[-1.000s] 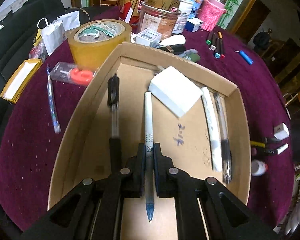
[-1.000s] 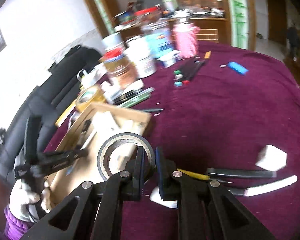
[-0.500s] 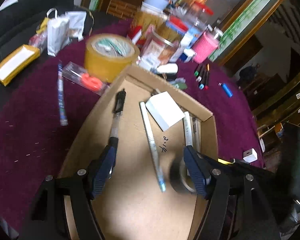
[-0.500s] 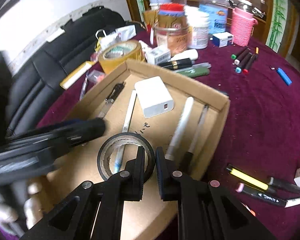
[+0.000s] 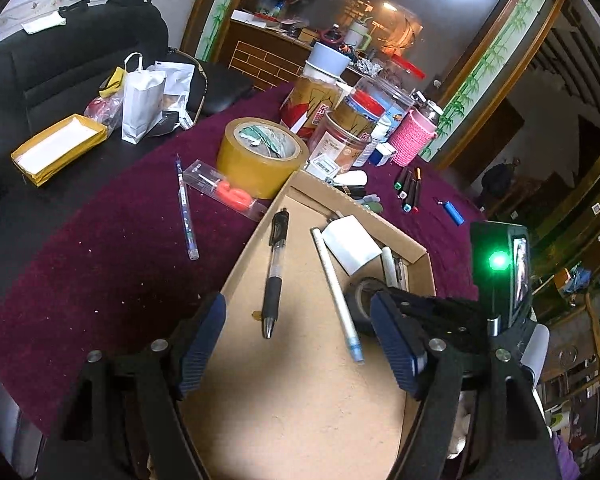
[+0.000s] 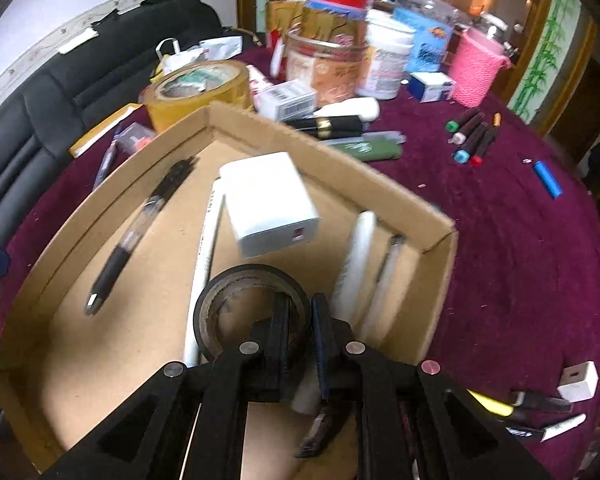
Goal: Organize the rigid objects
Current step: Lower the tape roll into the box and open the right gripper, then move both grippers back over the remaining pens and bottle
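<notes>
Cardboard tray (image 5: 416,254) at centre frame on a maroon tablecloth (image 5: 100,240), seen from the left wrist camera, where the left gripper (image 5: 300,340) hangs over the tray floor with its blue-padded jaws spread wide and opening, nothing gripped between them. A black gel pen (image 5: 274,276) and a white pen with a blue tip (image 5: 336,292) lie loose on the cardboard between the jaws, beside a white charger block (image 5: 350,242) toward the tray's far corner. At lower centre of the right wrist view, the right gripper (image 6: 300,328) has its jaws nearly together, pinching the wall of a black tape roll (image 6: 252,304) low inside the tray, just in front of the charger block and over the white pen. A roll of tan packing tape (image 5: 260,156) stands outside the tray at upper centre, near jars and a cluster of markers (image 6: 472,138).
</notes>
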Motion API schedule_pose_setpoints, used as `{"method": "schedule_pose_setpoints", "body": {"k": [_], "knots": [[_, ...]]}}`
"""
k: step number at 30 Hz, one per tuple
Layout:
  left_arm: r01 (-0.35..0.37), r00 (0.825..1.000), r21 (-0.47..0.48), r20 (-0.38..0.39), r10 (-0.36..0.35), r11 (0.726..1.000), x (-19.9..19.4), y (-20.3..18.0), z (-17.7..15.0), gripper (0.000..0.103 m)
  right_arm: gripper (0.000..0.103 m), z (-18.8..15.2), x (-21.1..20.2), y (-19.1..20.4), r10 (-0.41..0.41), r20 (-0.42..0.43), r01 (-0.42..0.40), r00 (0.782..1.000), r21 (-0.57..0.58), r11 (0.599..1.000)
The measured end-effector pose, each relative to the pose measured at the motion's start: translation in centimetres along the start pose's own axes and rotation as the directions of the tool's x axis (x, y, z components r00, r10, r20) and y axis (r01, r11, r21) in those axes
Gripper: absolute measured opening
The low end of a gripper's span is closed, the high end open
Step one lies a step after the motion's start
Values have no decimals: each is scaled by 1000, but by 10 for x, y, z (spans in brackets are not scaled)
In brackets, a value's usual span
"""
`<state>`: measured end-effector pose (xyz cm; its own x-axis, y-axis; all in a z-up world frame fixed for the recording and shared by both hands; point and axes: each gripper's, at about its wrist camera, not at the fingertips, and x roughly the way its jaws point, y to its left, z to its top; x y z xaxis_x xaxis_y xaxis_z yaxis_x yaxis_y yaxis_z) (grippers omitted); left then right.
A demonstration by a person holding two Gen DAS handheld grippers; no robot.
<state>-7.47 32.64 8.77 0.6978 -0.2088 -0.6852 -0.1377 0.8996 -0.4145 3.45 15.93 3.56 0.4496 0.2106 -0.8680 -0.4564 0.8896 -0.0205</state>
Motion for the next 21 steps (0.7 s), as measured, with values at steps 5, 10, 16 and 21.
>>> {"method": "schedule_pose_setpoints", "body": {"k": [5, 10, 16, 21], "knots": [[-22, 1000, 37, -6, 23, 999, -2, -10, -5, 76, 30, 0, -21, -15, 16, 53, -19, 998, 67, 998], [-56, 998, 91, 6, 55, 994, -8, -26, -13, 77, 70, -11, -62, -42, 8, 157, -31, 988, 147, 989], [-108, 993, 188, 62, 98, 976, -18, -61, -29, 77, 78, -45, -102, -75, -70, 248, 14, 966, 219, 976], [-138, 990, 277, 76, 121, 951, -16, -93, -47, 78, 85, -83, -129, -98, -145, 319, 56, 937, 272, 961]]}}
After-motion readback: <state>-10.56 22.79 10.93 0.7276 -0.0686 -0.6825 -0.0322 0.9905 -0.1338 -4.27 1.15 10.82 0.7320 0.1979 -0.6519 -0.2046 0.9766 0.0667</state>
